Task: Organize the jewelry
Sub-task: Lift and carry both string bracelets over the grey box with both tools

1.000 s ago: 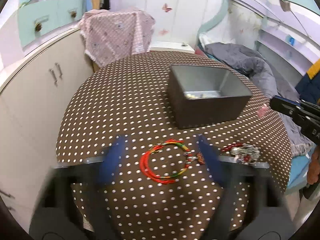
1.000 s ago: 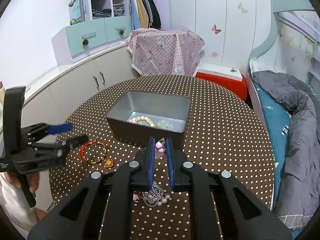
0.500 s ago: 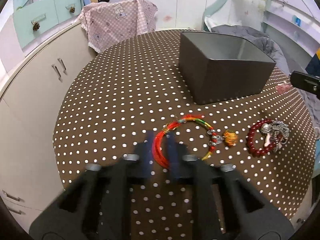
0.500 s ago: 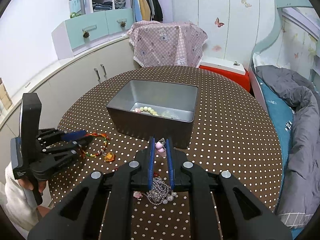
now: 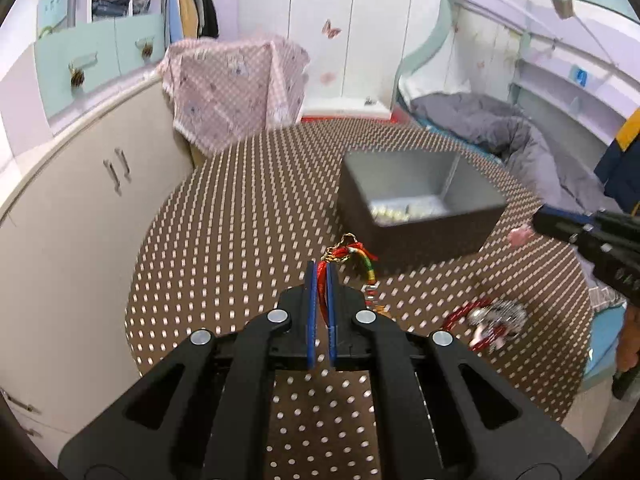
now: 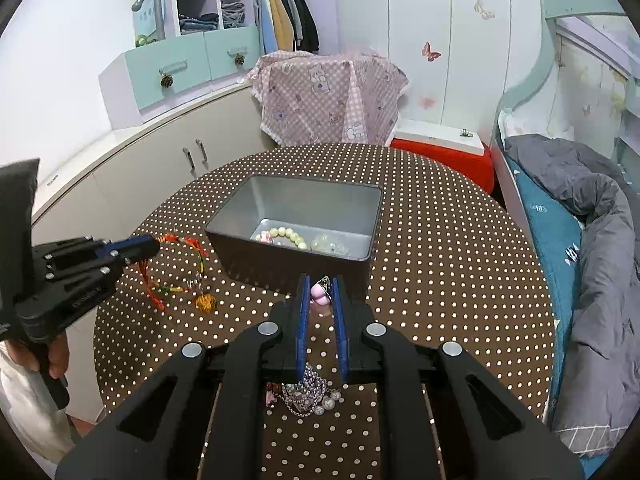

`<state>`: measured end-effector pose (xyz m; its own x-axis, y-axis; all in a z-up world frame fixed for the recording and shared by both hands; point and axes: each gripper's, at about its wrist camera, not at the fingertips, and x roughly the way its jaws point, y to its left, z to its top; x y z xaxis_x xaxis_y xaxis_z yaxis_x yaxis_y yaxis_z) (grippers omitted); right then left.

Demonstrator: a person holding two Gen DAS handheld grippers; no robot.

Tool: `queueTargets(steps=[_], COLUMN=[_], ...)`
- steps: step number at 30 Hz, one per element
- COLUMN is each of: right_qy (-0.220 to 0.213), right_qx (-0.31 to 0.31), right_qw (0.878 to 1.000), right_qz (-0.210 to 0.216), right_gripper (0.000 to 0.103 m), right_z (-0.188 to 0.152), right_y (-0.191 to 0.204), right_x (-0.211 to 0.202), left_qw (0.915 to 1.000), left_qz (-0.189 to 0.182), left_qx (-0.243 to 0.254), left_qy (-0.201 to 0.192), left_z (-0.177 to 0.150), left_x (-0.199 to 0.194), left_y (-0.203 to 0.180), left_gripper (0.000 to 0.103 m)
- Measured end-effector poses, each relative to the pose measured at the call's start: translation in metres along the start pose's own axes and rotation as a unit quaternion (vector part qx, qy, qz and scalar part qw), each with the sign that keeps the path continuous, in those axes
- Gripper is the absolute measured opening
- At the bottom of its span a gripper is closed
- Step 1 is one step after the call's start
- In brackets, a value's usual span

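Note:
My left gripper (image 5: 320, 270) is shut on a red cord bracelet (image 5: 352, 252), pinching its cords between the blue pads. In the right wrist view the left gripper (image 6: 148, 246) holds the bracelet (image 6: 176, 266) up, with its amber charm (image 6: 206, 303) dangling at the tablecloth. My right gripper (image 6: 320, 280) is shut on a pink charm (image 6: 319, 294), in front of the grey box (image 6: 280, 268). A heap of silver chain and pearls (image 6: 308, 396) lies under it. The box (image 5: 420, 236) holds a pale bead bracelet (image 6: 286, 234).
A red bead bracelet (image 5: 464, 314) lies on the dotted brown tablecloth (image 5: 240, 240) by the silver heap. White cabinets (image 5: 80, 200) stand left of the table, a pink checked cloth (image 6: 332, 100) behind it, and a bed with a grey duvet (image 6: 600, 240) to the right.
The left gripper went from wide open to shut on the red cord bracelet and raised it off the cloth. The right gripper stayed in place, still shut on the pink charm.

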<state>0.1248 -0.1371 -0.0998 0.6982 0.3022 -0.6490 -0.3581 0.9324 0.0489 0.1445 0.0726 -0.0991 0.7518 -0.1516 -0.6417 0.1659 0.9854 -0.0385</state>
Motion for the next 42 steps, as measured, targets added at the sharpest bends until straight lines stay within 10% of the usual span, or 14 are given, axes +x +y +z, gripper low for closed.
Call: queueTargets(steps=[17,42], right_qy=[-0.051,-0.006], right_qx=[-0.015,-0.003], right_qw=[0.999,1.0], right_qz=[-0.012,0.008], right_gripper=[0.01,0.01], right_z=[0.029,0.049], right_y=[0.004,-0.011], right_x=[-0.015,0.049], left_qw=[0.9964,0.9985], left_qz=[-0.035,-0.053], left_qx=[0.022,-0.006], left_qy=[-0.074,-0.008], left_z=[0.048,0.068], left_x=[-0.021,0.053], left_y=[-0.028,-0.037], left_gripper=[0.005,0.005])
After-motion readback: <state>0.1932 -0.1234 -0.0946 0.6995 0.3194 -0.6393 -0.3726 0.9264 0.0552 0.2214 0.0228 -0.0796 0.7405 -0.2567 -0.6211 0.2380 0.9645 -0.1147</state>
